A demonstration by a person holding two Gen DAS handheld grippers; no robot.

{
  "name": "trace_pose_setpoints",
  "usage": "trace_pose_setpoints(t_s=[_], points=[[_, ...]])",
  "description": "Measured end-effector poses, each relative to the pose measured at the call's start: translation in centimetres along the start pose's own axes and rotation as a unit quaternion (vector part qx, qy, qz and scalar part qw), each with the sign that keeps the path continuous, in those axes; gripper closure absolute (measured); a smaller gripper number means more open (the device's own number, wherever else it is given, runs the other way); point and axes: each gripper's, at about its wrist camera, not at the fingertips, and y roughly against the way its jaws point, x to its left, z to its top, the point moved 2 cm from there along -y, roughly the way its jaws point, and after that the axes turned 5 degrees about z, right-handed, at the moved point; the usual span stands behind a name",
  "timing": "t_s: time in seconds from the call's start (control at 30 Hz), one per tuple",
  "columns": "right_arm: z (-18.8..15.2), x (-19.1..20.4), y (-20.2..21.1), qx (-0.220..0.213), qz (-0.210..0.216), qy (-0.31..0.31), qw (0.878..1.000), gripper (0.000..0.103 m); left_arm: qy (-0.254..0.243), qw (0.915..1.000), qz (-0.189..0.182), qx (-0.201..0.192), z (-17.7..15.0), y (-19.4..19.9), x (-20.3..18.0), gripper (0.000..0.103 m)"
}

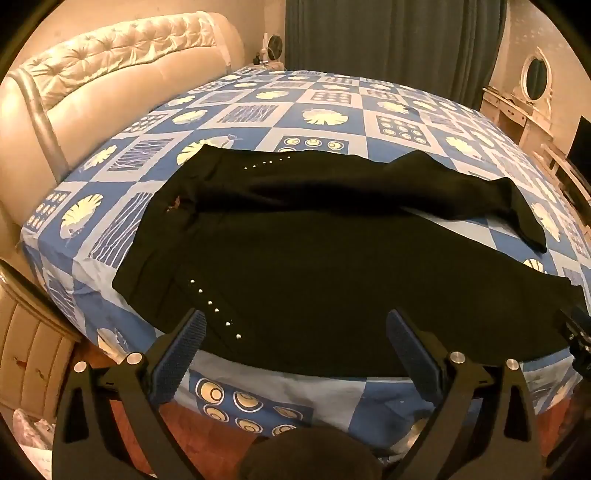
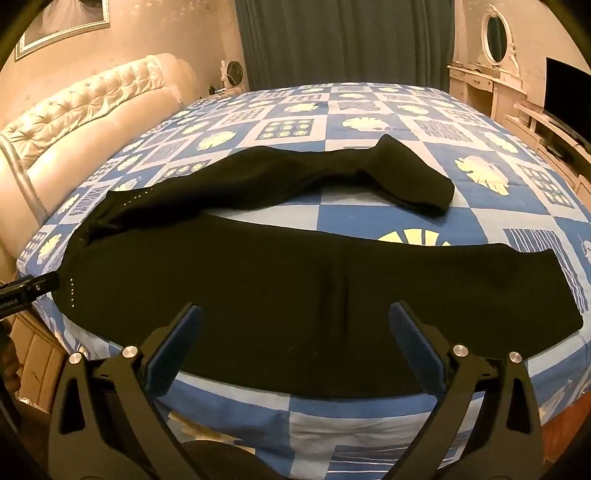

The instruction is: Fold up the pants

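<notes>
Both pairs of fingers are spread wide with nothing between the blue pads. On the left gripper (image 1: pixel 295 328) the fingers are seen above the near edge of the bed (image 1: pixel 369 103), over the part of the black pants (image 1: pixel 314 280) just below the waistband, beside a row of small silver studs (image 1: pixel 210 302). On the right gripper (image 2: pixel 295 325) the fingers are held over the same near edge, above the middle of the nearer leg; no cloth is pinched by either pair.

The pants (image 2: pixel 258 280) are laid flat on the bed (image 2: pixel 369 107), lengthwise along its near edge, with the waistband towards the headboard (image 1: pixel 110 74) end. The nearer leg is stretched out straight, its hem reaching close to the foot end, and its lower side is lined up almost with the near edge of the bed. The farther leg is angled away from it, so that a wedge of the blue patterned bedspread is exposed between the two legs; that leg is bent partway and its end is turned back towards the near edge.

A dark green curtain (image 1: pixel 391 40) is seen beyond the far edge of the bed, and a white dressing table with an oval mirror (image 2: pixel 495 33) is placed towards the foot end
</notes>
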Motion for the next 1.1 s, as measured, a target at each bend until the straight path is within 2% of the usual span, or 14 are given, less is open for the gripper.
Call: trace_pose_setpoints(t_s=[1.1], points=[[-0.28, 0.14, -0.65, 0.014, -0.001, 0.001, 1.0, 0.002, -0.009, 1.0, -0.005, 0.0, -0.47, -0.11, -0.25, 0.006]])
